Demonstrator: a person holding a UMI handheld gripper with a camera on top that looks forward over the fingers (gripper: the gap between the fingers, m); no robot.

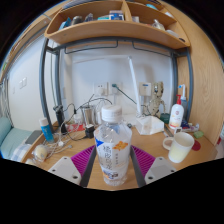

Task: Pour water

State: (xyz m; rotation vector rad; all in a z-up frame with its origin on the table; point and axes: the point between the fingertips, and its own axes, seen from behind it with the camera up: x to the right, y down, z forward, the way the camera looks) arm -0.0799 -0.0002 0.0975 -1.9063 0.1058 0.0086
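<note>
The water bottle (pixel 113 150) standing between the gripper (pixel 113 172) fingers is showing a white label with orange marks, but its print is proving too small to read. The red-capped bottle (pixel 177 113) further back is likewise carrying a label that is giving no legible words or numbers.

Cluttered wooden shelf (pixel 112 33) above desk (pixel 200 160)

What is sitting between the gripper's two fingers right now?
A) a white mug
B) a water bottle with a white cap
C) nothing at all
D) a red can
B: the water bottle with a white cap stands between the gripper fingers, its label level with the pink pads; the white mug sits off to one side on the table.
</note>
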